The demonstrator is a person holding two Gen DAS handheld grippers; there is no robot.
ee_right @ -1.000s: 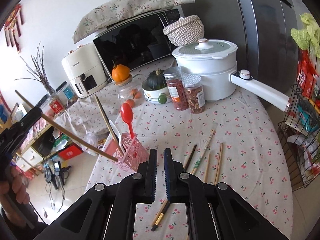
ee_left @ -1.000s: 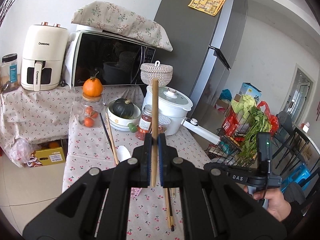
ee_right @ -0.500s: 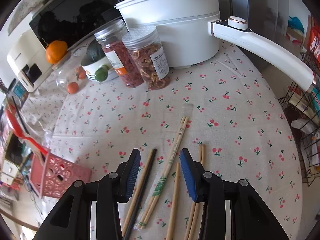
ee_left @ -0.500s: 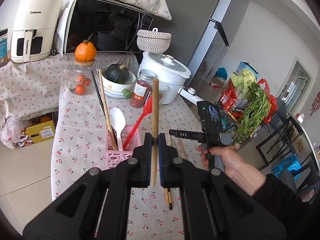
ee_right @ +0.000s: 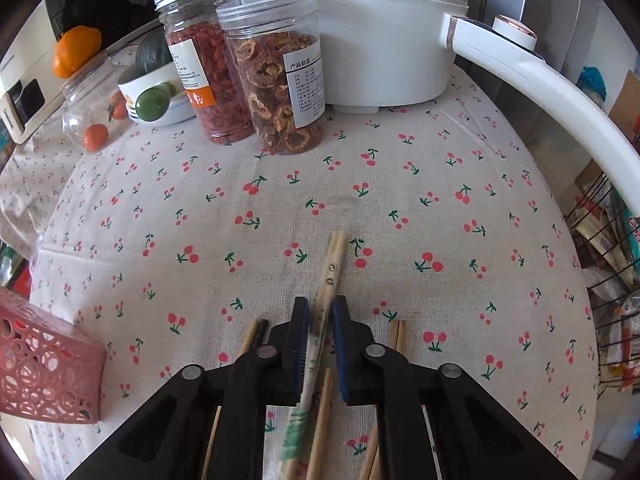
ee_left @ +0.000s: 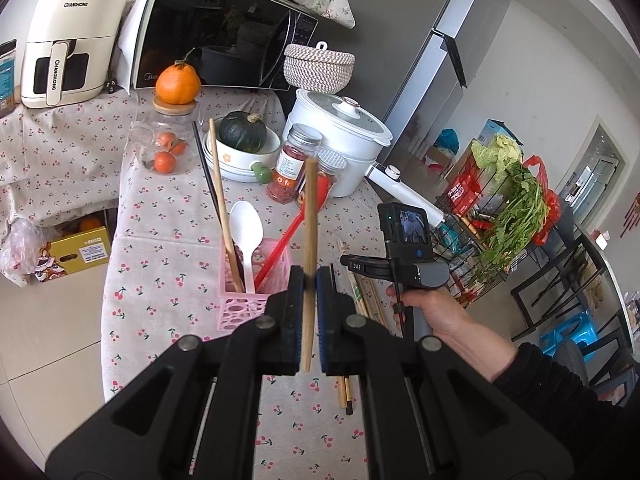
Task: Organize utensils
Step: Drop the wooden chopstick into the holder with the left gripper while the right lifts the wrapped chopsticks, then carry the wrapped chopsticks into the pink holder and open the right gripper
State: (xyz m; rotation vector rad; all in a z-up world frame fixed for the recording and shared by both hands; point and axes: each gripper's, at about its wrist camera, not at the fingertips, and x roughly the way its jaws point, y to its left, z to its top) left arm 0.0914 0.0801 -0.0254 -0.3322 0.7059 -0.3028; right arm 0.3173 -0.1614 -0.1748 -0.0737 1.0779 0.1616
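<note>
Utensils are split between the pink basket (ee_left: 256,304) and the cherry-print tablecloth (ee_right: 400,200). At the left of the left wrist view the basket stands near the table edge, already holding a wooden chopstick (ee_left: 221,204) and a dark one leaning back, a white spoon (ee_left: 247,224) bowl-up and a red utensil (ee_left: 280,248) slanting right. Upright storage keeps the handles easy to reach, which is probably why they are dropped in end-first.

Just right of that, the left gripper (ee_left: 307,304) is clamped on 1 wooden chopstick (ee_left: 310,216), held near its lower end so the long part stands up and can be lowered into the basket below and ahead.

Further right, the person's hand (ee_left: 432,312) tips the right gripper (ee_right: 320,332) down over the loose chopsticks on the cloth. Its jaws have just been closing, and they now pinch a paper-wrapped pair of chopsticks (ee_right: 330,268) lying flat, with the pads on either side of the wrapper. Bare wooden sticks (ee_right: 396,334) lie just beside on both sides, so the narrow pinch seems meant to single out only the wrapped pair. A lift has not yet begun.
</note>
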